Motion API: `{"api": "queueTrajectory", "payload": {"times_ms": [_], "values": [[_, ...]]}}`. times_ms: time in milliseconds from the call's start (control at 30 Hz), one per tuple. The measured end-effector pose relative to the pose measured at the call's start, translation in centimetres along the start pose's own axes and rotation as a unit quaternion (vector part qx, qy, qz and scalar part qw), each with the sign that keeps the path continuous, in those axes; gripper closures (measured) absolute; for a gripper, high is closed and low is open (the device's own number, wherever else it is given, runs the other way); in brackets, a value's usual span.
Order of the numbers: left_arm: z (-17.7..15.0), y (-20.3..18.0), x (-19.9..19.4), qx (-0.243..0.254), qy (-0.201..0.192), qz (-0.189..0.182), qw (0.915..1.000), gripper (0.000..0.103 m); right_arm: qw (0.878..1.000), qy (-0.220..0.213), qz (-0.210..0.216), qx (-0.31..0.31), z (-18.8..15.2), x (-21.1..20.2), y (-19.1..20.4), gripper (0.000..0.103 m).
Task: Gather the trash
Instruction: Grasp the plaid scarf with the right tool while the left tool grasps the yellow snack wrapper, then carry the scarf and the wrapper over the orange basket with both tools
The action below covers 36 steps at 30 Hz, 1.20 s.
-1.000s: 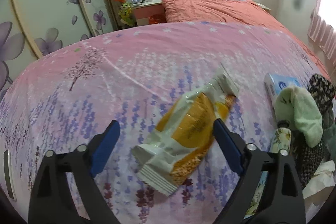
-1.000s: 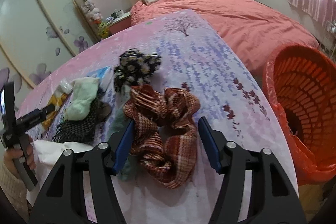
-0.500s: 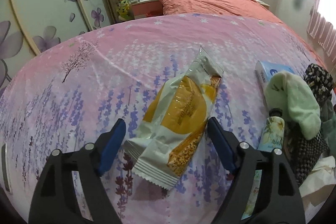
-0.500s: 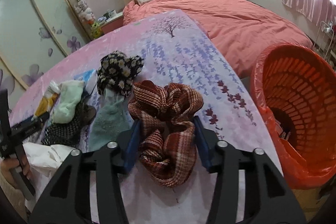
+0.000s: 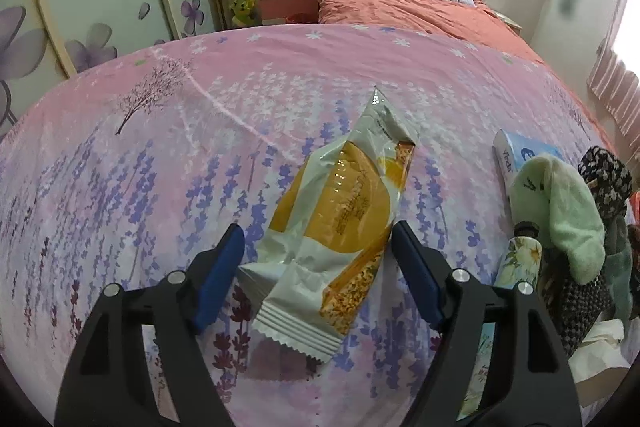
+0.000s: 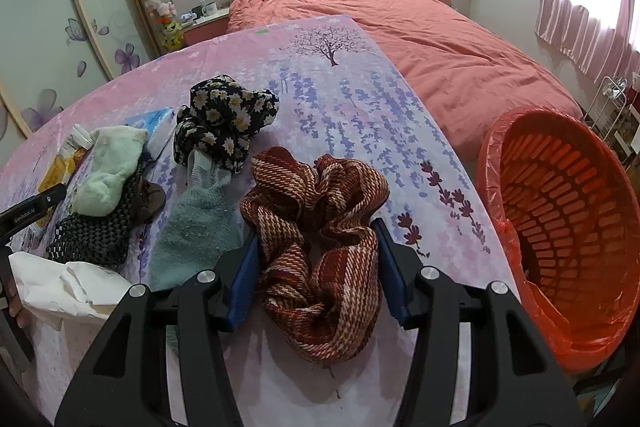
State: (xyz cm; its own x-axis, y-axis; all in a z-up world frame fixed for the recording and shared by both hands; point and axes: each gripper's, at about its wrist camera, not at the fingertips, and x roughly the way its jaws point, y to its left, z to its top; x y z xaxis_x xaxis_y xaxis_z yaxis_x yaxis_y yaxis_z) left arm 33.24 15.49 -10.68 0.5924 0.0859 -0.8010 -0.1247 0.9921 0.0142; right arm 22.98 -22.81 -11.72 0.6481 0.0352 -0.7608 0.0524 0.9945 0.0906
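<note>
Snack wrapper (image 5: 340, 231), white and yellow with a crimped end, lies flat on the pink flowered cloth (image 5: 168, 163) between the blue pads of my left gripper (image 5: 318, 259). Its near crimped end reaches back past the fingertips toward me and its far end points away beyond them. Those jaws have just been closing in on it; the right pad sits at the wrapper's edge, the left pad stands just beside it with a little cloth showing, so I read them as open around it, not clamped. To the right of those fingers lie a flowered tube (image 5: 520, 259), a pale green sock (image 5: 560, 211) and a blue tissue pack (image 5: 516, 151).

My right gripper (image 6: 316, 259) has a red plaid scrunchie (image 6: 320, 227) between its pads; both pads look pressed against the fabric, partly closed on it. Left of these fingers lie a teal sock (image 6: 196, 227), a daisy-print scrunchie (image 6: 224, 119) and crumpled white paper (image 6: 64, 283). Off to the right stands an orange lined basket (image 6: 568, 187).
</note>
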Motion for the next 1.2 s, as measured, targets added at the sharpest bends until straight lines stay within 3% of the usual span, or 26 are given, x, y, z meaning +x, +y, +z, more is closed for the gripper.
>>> {"api": "queueTrajectory", "payload": {"times_ms": [100,233,300,333,600,800,1000,1200], "values": [[-0.2,0.1,-0.1,0.002,-0.001,0.001,1.0,0.03,1.0,-0.002,0.004,0.004,0.0,-0.1,-0.1,0.05],[-0.8,0.2,-0.8,0.013,-0.006,-0.006,0.9999,0.042,1.0,-0.009,0.018,0.011,-0.3,-0.7,-0.8,0.076],[-1.0,0.0,-1.2,0.019,-0.012,-0.009,0.9997,0.075,0.999,-0.009,0.027,0.018,-0.4,-1.1,-1.3,0.081],[-1.2,0.0,-1.4,0.022,-0.014,-0.008,0.9996,0.076,0.999,-0.011,0.034,0.024,-0.4,-1.4,-1.5,0.081],[-2.1,0.2,-2.9,0.008,-0.022,-0.017,0.9996,0.079,0.996,-0.059,0.05,0.037,0.5,-5.8,-3.0,0.081],[-1.6,-0.5,-7.5,0.017,-0.06,-0.036,0.9974,0.079,0.993,-0.085,0.064,0.05,0.9,-8.4,-4.0,0.081],[-1.0,-2.9,-12.7,0.037,-0.099,-0.086,0.9907,0.079,0.99,-0.108,0.068,0.054,0.7,-10.7,-5.2,0.081],[-1.1,-8.6,-17.2,0.08,-0.128,-0.147,0.9776,0.079,0.987,-0.13,0.058,0.068,0.6,-12.7,-7.7,0.081]]}}
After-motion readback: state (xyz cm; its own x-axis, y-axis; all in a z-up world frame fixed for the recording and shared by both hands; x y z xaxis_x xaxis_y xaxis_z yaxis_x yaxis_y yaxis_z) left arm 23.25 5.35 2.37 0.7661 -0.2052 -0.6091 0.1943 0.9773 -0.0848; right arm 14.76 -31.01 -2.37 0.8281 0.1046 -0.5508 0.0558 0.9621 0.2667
